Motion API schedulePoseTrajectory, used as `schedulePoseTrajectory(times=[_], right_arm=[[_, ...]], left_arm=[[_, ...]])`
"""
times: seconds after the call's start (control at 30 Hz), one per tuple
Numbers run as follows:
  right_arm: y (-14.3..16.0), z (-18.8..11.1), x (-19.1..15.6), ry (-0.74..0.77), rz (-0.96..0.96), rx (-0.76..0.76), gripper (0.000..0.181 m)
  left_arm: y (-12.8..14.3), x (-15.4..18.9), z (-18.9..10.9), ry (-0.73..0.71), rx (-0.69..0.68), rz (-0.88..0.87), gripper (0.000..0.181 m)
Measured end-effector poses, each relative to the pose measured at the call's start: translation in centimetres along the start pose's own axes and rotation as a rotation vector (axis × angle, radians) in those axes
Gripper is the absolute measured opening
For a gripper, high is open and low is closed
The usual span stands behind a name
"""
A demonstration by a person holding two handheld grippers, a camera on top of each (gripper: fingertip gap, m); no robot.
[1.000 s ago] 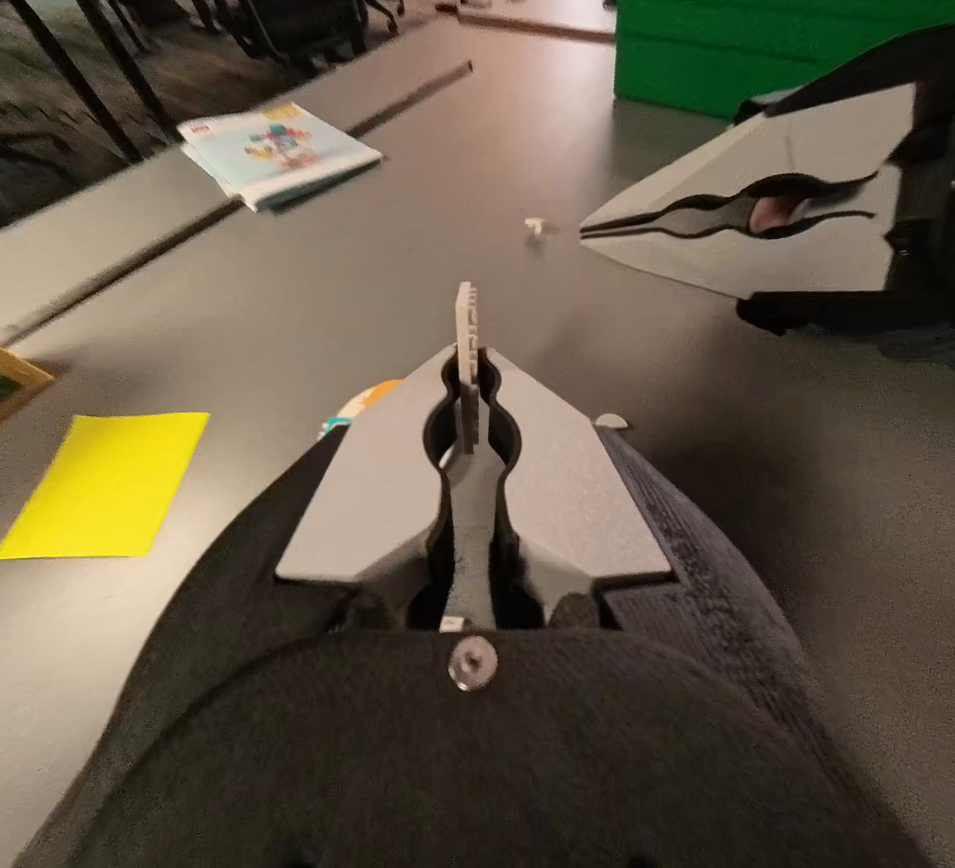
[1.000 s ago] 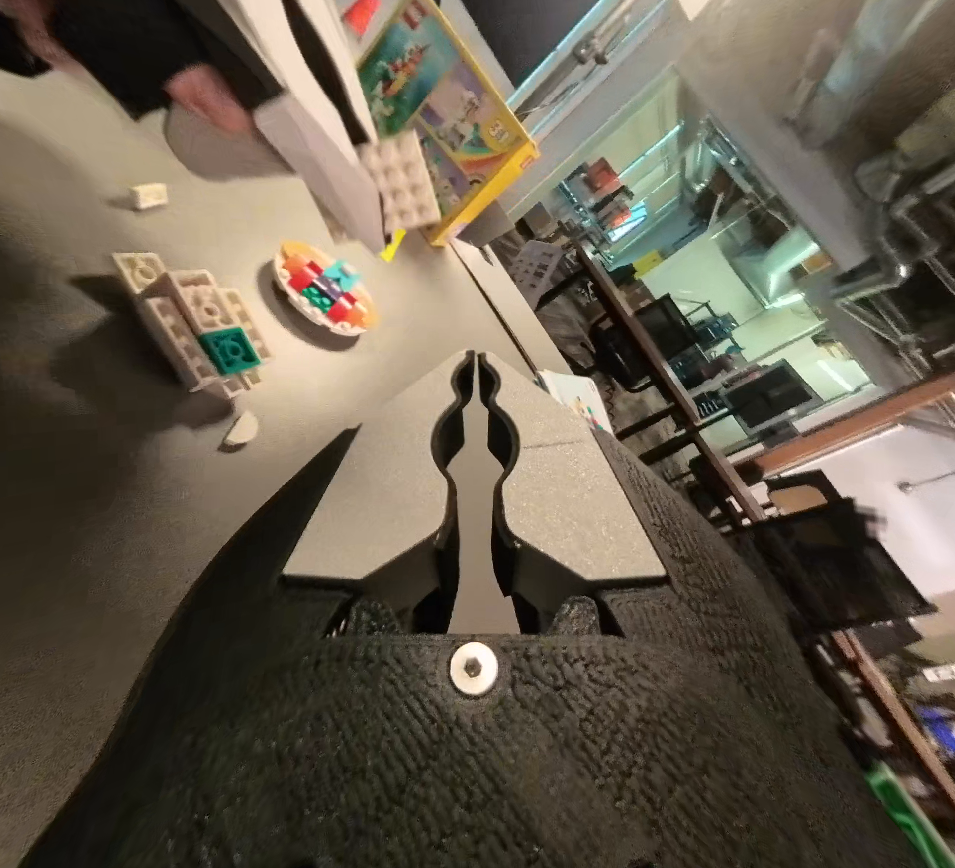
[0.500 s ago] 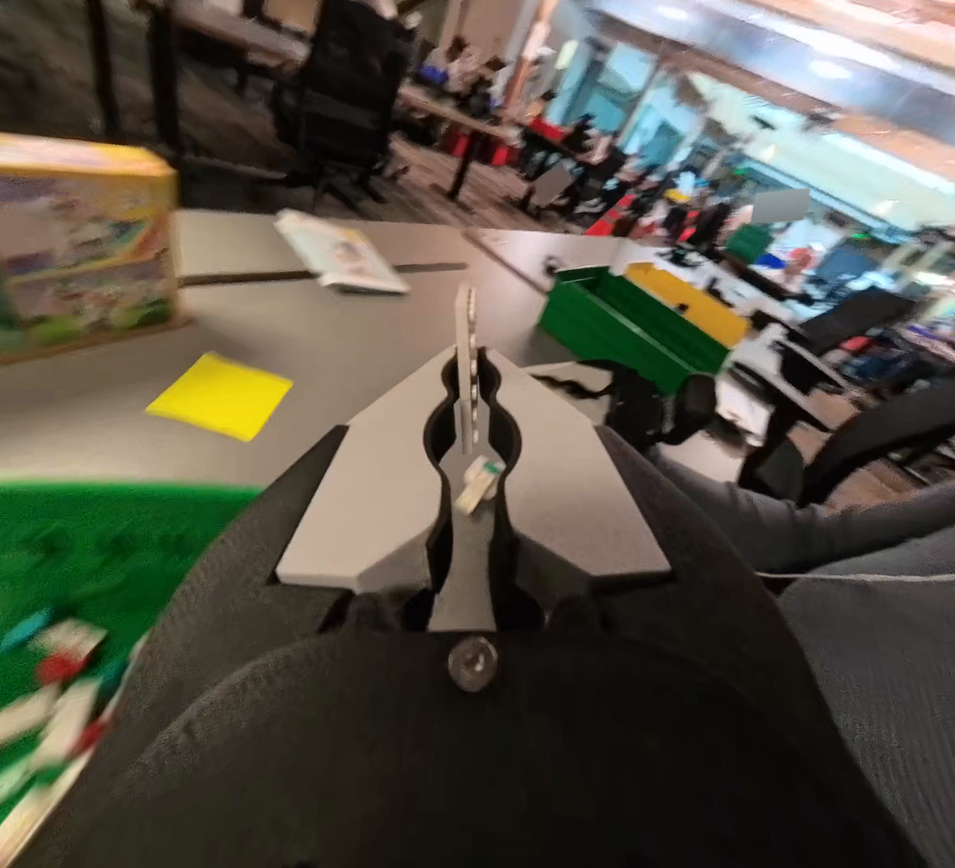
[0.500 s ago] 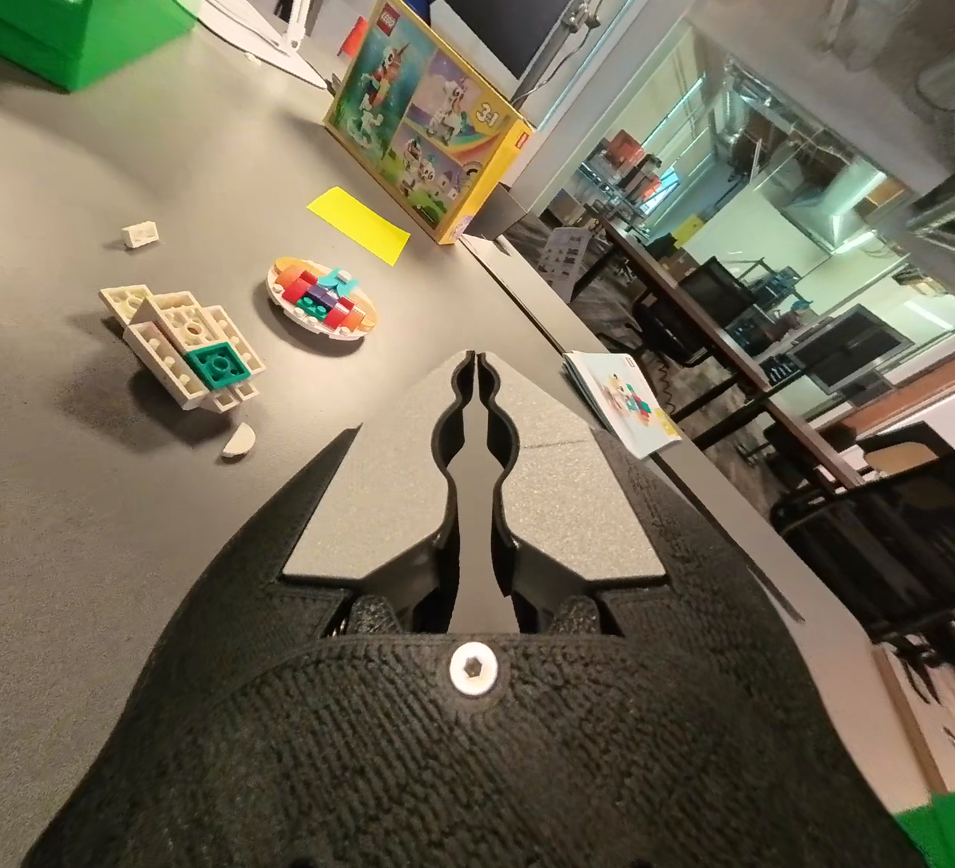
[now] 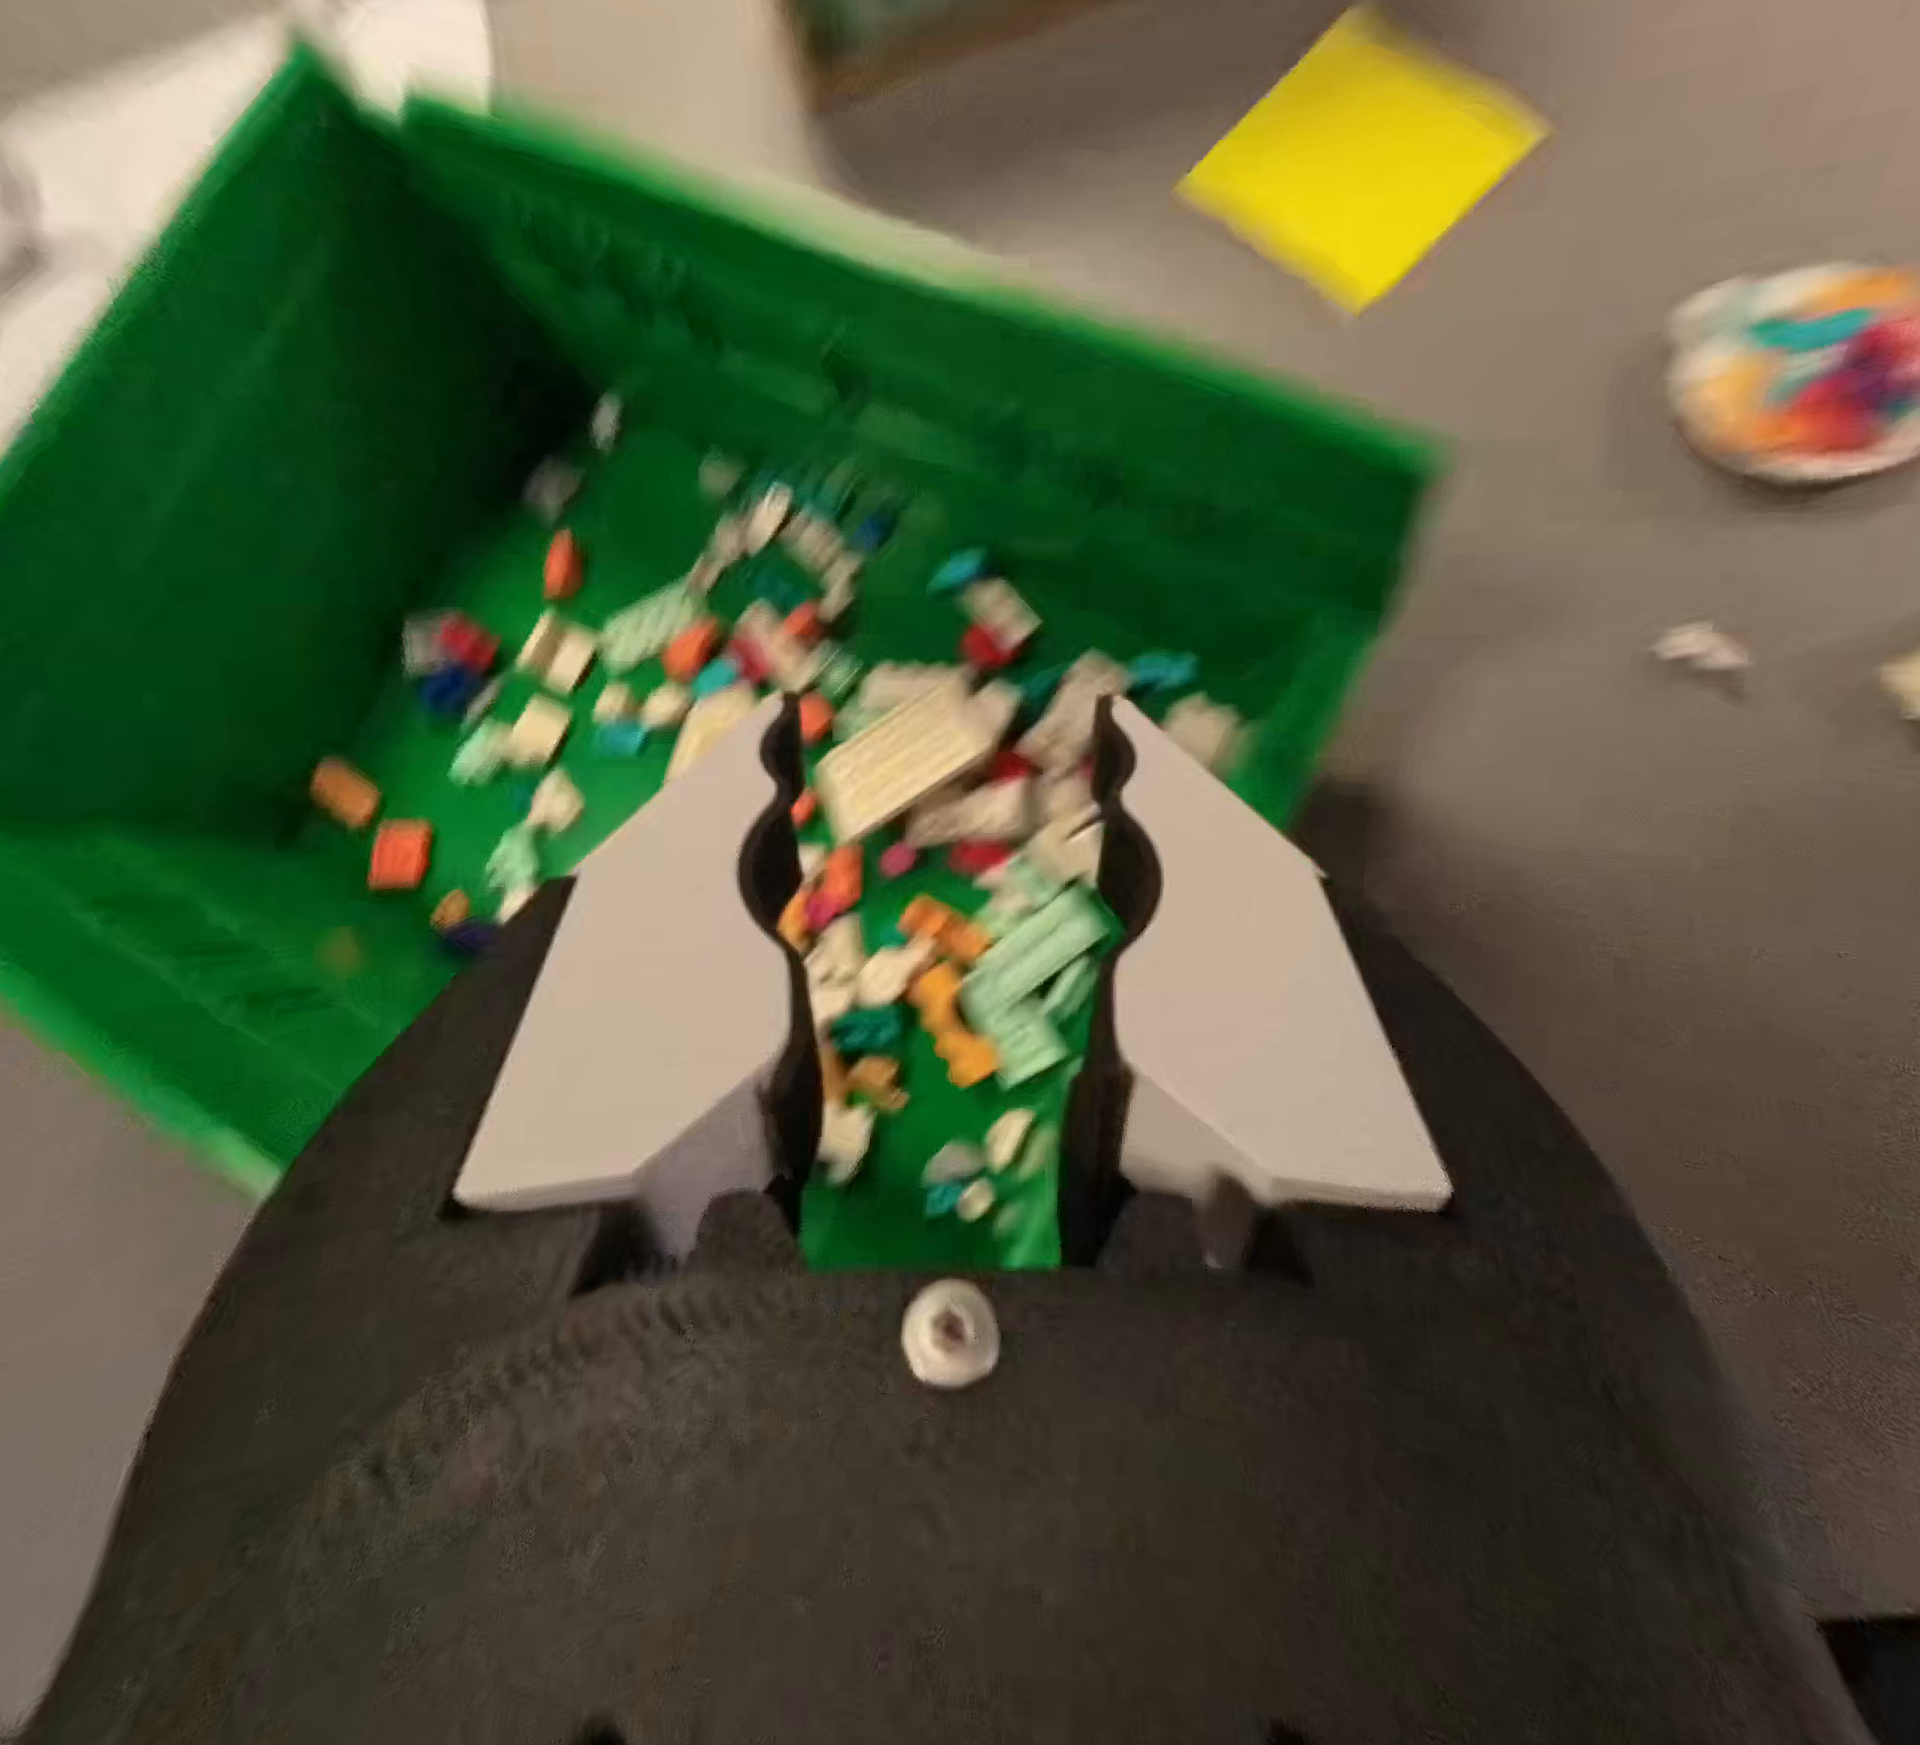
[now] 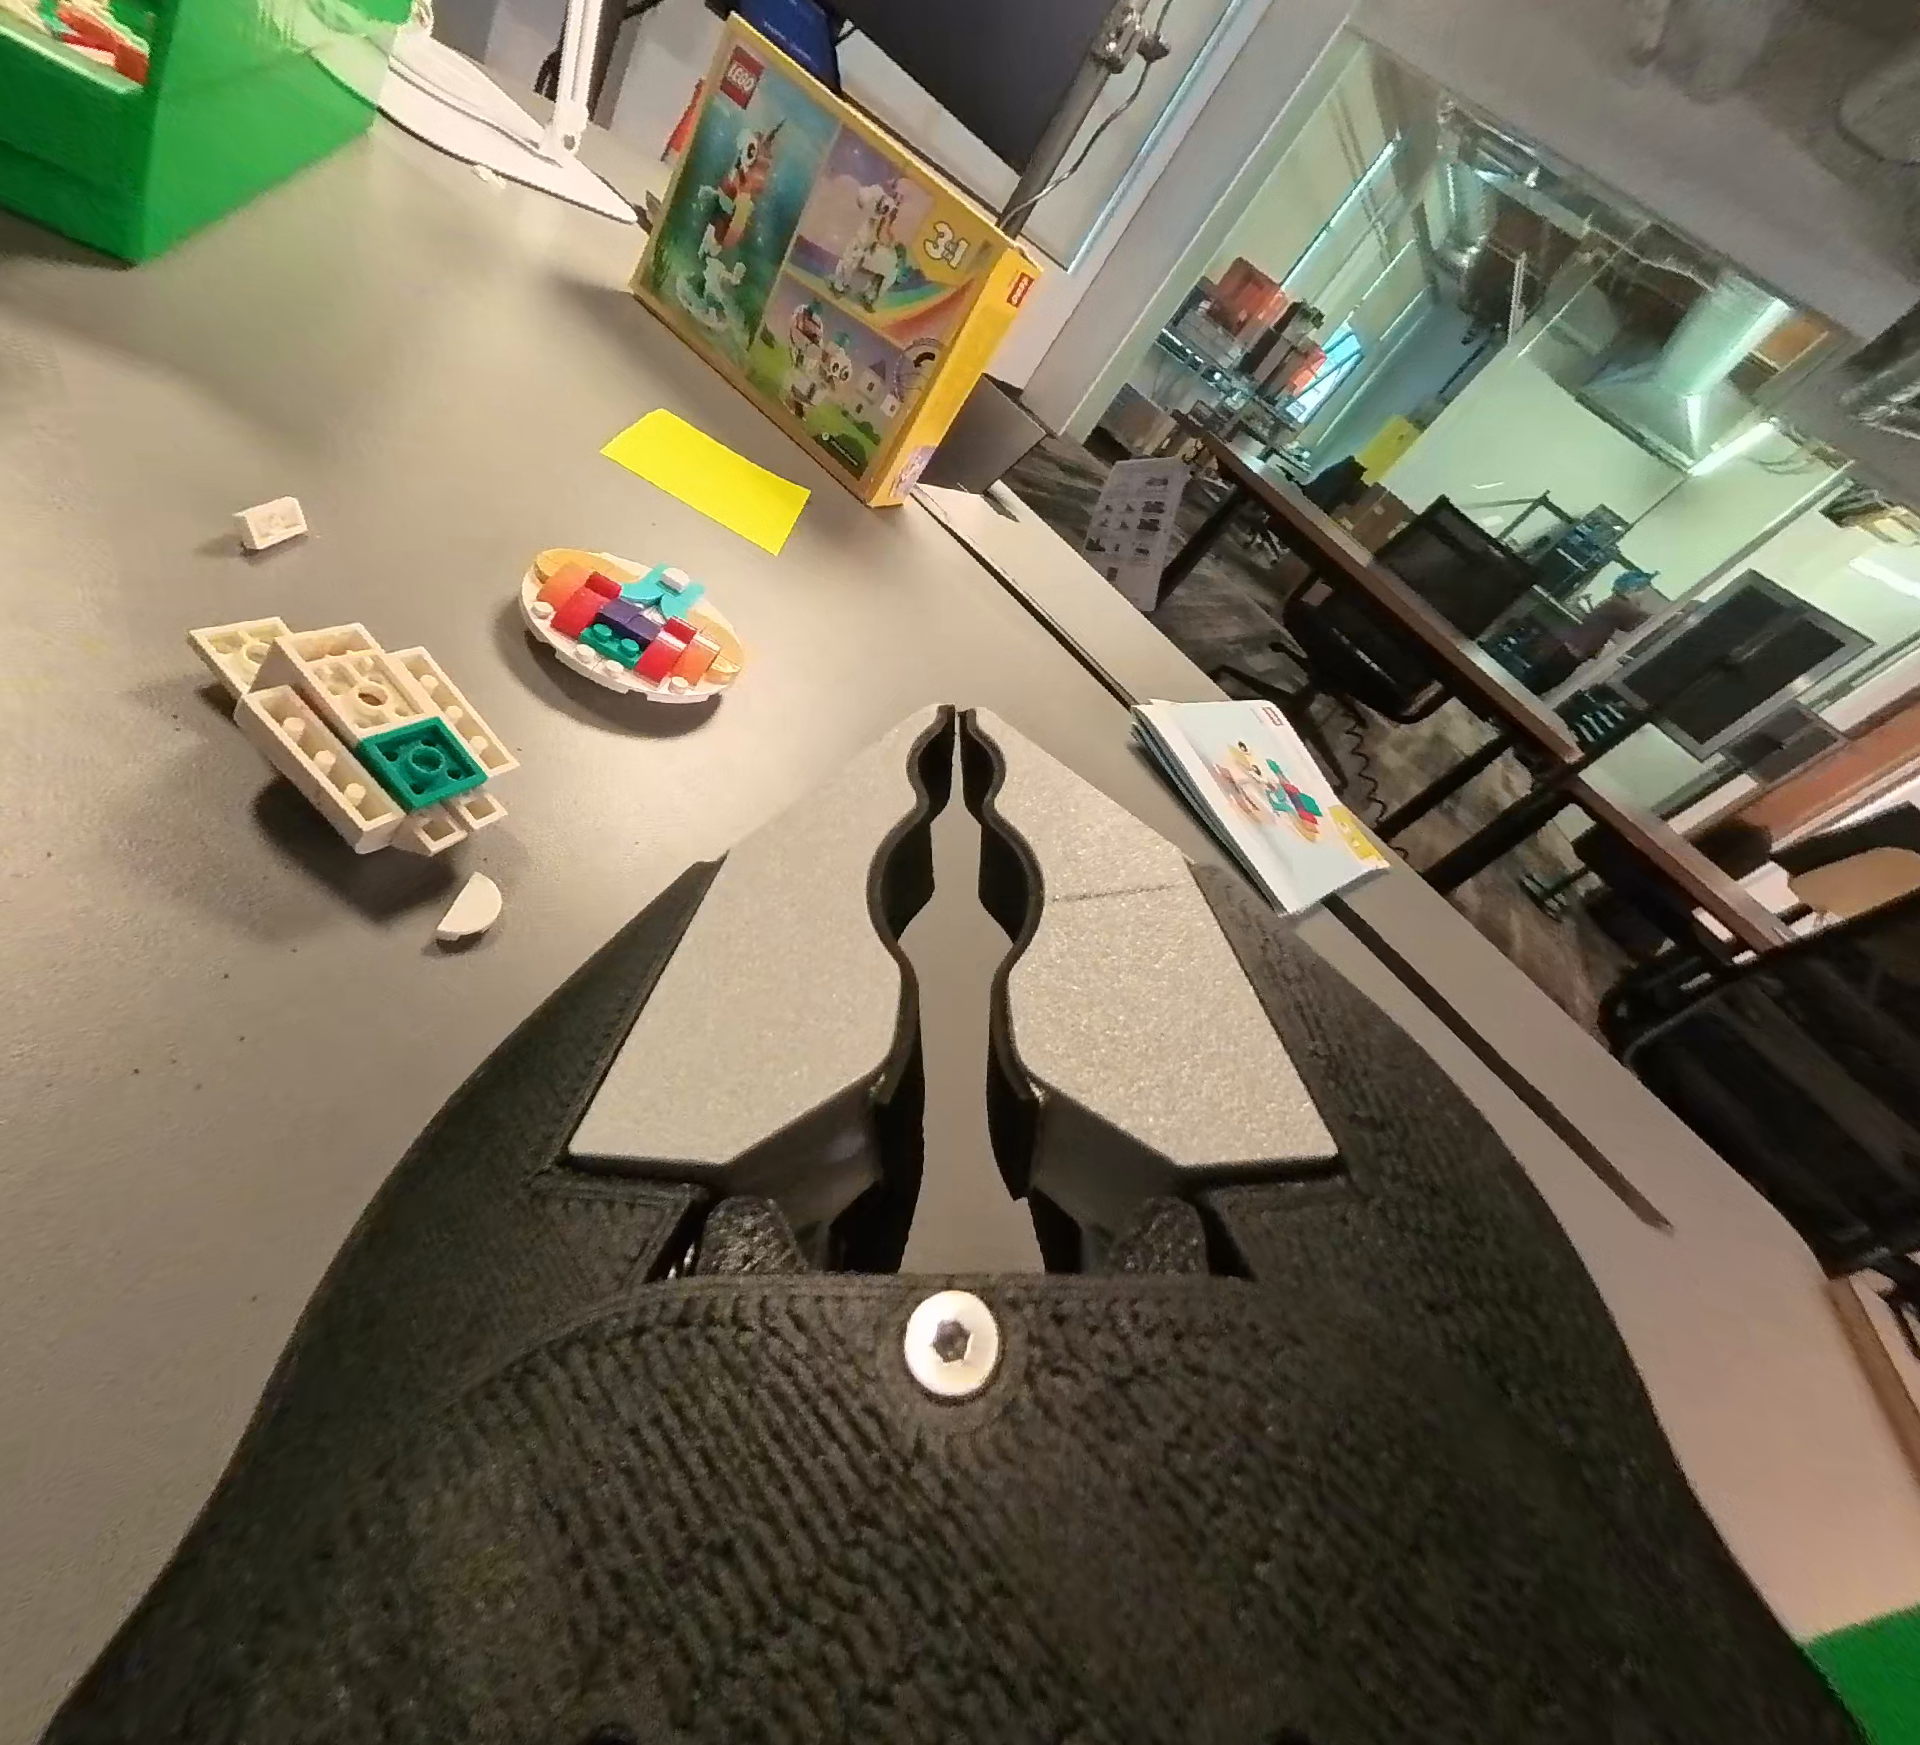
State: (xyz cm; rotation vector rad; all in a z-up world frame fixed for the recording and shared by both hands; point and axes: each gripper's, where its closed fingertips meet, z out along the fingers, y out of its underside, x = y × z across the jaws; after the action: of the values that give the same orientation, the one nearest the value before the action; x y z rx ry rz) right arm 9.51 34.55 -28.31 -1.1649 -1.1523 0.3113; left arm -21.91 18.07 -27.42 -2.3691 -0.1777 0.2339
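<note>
Left tool (image 5: 945, 708): gaping wide, empty, hovering over green plastic brick bin (image 5: 260, 469) | Right tool (image 6: 957, 714): pressing together, gripping nothing, above grey tabletop (image 6: 312, 365)

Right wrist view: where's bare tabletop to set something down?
Bare grey table lies between the green bin and the white brick assembly, and nearer the camera below it. Crowded between that assembly, the round plate build and yellow paper.

Empty, spread left hand-held gripper (image 5: 945, 708) above brick-filled green bin (image 5: 260, 469).
</note>
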Motion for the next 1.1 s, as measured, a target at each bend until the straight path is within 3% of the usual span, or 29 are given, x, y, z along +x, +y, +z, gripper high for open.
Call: schedulePoseTrajectory(times=[0.1, 0.17, 0.23, 0.3, 0.4, 0.57, 0.77, 0.87, 0.97, 1.1], right_arm=[[0.0, 0.0, 0.1, 0.003, 0.009, 0.002, 0.0], [0.0, 0.0, 0.2, 0.004, 0.018, 0.005, 0.0], [0.0, -0.1, 0.3, 0.003, 0.031, 0.009, 0.0], [0.1, -0.1, 0.4, 0.001, 0.046, 0.012, 0.0], [0.1, -0.1, 0.5, -0.001, 0.063, 0.016, 0.0], [-0.2, -0.3, 1.4, 0.047, 0.061, 0.028, 0.0], [-1.5, -3.9, 7.8, 0.359, 0.03, 0.098, 0.006], [-0.7, -6.2, 11.1, 0.486, 0.059, 0.089, 0.008], [0.7, -8.6, 13.8, 0.604, 0.087, 0.06, 0.01], [2.0, -10.5, 14.8, 0.651, 0.108, 0.039, 0.01]], left_arm=[[-2.8, 10.3, -1.9, 0.3, 0.216, 0.144, 0.044], [-1.7, 17.0, -1.5, 0.499, 0.211, 0.233, 0.034], [0.7, 20.0, 1.1, 0.512, 0.127, 0.349, 0.031], [2.0, 21.2, 3.7, 0.495, 0.076, 0.391, 0.03], [2.2, 21.7, 6.1, 0.531, 0.07, 0.319, 0.029], [2.3, 21.7, 7.4, 0.524, 0.033, 0.315, 0.026], [2.1, 22.2, 7.6, 0.533, 0.054, 0.348, 0.017], [1.9, 22.7, 7.7, 0.56, 0.068, 0.37, 0.001], [2.1, 22.7, 7.4, 0.567, 0.05, 0.399, 0.0], [-0.7, 20.0, 3.1, 0.474, 0.216, 0.377, 0.0]])
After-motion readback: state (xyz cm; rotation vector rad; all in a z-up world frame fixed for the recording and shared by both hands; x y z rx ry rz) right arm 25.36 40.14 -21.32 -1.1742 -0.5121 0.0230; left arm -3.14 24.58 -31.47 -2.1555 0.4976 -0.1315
